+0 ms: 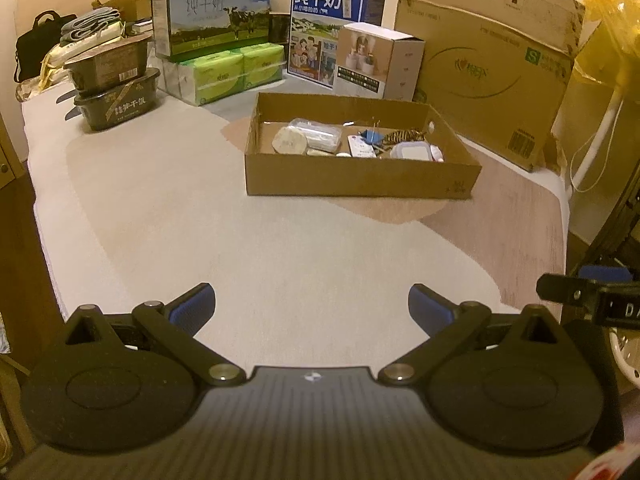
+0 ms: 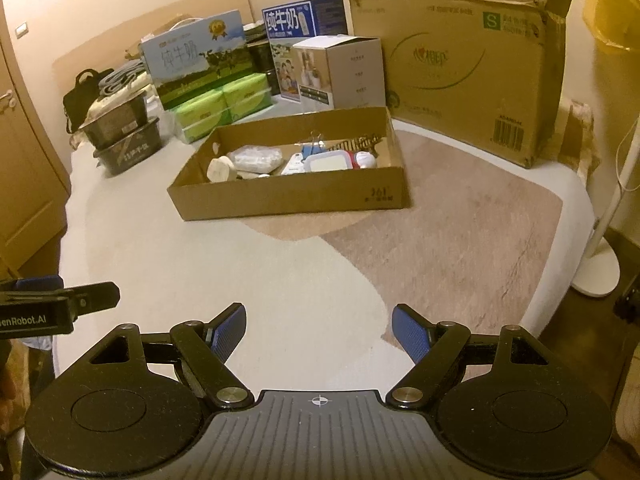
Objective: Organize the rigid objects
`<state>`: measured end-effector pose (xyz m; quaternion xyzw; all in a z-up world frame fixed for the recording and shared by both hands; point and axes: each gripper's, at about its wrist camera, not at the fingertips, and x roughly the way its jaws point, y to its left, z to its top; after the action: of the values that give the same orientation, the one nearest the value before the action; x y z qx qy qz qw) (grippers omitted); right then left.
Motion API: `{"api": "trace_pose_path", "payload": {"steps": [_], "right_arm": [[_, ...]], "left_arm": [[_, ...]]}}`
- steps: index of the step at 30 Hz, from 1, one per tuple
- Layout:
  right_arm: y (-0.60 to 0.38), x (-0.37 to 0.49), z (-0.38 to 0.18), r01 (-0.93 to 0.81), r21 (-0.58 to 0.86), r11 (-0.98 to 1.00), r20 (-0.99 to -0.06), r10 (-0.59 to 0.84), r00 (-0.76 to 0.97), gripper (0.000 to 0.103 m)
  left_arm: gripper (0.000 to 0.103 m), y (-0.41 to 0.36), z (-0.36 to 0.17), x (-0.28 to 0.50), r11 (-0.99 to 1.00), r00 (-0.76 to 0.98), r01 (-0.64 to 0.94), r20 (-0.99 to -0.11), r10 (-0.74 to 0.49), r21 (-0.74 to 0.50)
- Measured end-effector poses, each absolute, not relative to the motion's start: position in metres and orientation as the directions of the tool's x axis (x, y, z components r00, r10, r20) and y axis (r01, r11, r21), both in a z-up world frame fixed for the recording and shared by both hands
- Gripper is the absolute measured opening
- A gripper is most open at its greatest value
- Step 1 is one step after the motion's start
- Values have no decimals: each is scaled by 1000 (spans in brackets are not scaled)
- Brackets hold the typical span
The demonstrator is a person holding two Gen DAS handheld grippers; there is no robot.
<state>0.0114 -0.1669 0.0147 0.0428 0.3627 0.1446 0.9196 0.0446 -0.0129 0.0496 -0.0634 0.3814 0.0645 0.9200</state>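
A shallow cardboard tray [image 1: 360, 178] [image 2: 288, 202] sits on the pale bed surface ahead of both grippers. Inside lie a round beige disc [image 1: 289, 141] [image 2: 220, 170], a clear plastic bag [image 1: 320, 136] [image 2: 256, 159], a white lidded container [image 1: 414, 152] [image 2: 329, 160], a striped item [image 1: 404, 136] and a binder clip [image 2: 316, 138]. My left gripper [image 1: 311, 304] is open and empty, low and well short of the tray. My right gripper [image 2: 319, 322] is open and empty, also short of the tray. Each gripper's side shows at the other view's edge.
Behind the tray stand milk cartons [image 1: 212, 12] [image 1: 336, 28], green tissue packs [image 1: 228, 72], a small white box [image 1: 380, 60] and a large cardboard box [image 1: 488, 64]. Two stacked black bowls [image 1: 112, 84] sit at left. A white floor stand [image 2: 600, 264] is at right.
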Motion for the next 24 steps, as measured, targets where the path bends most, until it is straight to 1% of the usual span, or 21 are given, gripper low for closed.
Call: {"api": "trace_pose_path", "payload": {"steps": [24], "right_arm": [[-155, 8, 13, -256, 161, 953, -666, 296, 685, 80]], "left_arm": [[102, -17, 44, 40, 984, 696, -163, -715, 62, -73]]}}
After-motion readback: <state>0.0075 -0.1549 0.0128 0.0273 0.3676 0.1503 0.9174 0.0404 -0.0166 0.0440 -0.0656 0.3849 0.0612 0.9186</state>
